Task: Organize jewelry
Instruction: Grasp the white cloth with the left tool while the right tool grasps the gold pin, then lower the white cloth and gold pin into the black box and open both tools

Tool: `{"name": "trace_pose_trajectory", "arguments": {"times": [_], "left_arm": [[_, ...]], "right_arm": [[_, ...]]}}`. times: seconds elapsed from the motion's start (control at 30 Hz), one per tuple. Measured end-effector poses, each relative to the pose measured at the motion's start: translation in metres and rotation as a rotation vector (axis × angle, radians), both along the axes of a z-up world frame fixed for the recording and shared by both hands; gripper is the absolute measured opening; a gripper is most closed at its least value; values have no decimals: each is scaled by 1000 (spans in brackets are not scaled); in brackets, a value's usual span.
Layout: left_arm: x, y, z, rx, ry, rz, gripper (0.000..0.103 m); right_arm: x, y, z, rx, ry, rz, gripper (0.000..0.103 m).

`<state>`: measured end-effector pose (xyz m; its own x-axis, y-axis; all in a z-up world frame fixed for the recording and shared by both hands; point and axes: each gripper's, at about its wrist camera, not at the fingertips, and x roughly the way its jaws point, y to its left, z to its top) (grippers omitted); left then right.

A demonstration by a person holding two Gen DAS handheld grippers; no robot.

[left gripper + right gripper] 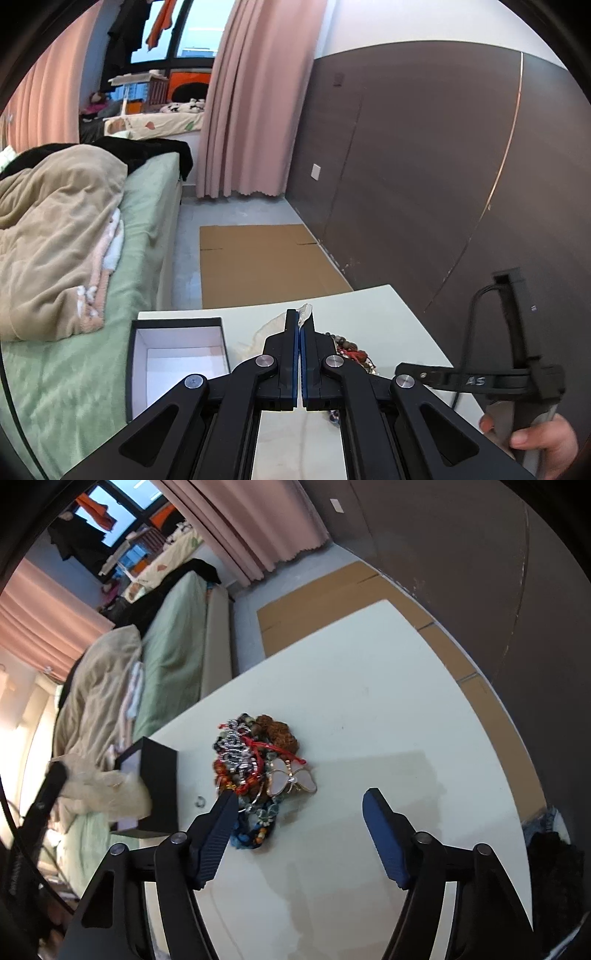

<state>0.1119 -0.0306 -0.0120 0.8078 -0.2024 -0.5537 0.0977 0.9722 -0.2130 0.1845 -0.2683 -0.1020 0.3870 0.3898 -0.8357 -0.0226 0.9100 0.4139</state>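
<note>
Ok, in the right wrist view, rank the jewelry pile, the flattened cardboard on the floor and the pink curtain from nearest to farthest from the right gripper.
1. Jewelry pile: on the white table, just ahead of the right gripper, beside its left finger.
2. Flattened cardboard: on the floor past the table's far edge.
3. Pink curtain: at the far wall, beyond the cardboard, top of view.
</note>
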Motion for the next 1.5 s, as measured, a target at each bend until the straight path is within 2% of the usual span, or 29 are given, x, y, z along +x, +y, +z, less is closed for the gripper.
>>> {"name": "trace_pose_trajectory", "arguments": {"times": [0.33, 0.37, 0.4, 0.43, 0.5, 0.57, 0.83, 1.1, 1.4, 1.5], "left_arm": [[2, 21, 1, -31, -7, 33, 0], [2, 24, 1, -36, -7, 39, 0], [2, 25, 1, -40, -7, 43, 0], [2, 28, 1, -44, -6, 48, 0], [0, 32, 1, -48, -4, 54, 0], [-1, 35, 2, -47, -3, 61, 0], [-7, 45, 1, -36, 2, 88, 0], [-9, 69, -3, -51, 29, 169, 0], [-3, 88, -11, -124, 89, 181, 1], [-1, 91, -13, -151, 109, 174, 6]], "right_arm": [[28, 25, -28, -28, 70, 22, 70], [29, 26, -30, -25, 74, 22, 62], [29, 26, -31, -18, 77, 22, 48], [29, 26, -32, 12, 83, 22, 43], [27, 22, -31, 64, 95, 11, 22], [25, 19, -28, 67, 86, 0, 17], [11, 13, -11, 133, 39, -11, 16], [1, 17, 8, 195, -16, -17, 14], [0, 31, 21, 228, -69, -3, 14], [2, 43, 27, 239, -91, 25, 13]]}}
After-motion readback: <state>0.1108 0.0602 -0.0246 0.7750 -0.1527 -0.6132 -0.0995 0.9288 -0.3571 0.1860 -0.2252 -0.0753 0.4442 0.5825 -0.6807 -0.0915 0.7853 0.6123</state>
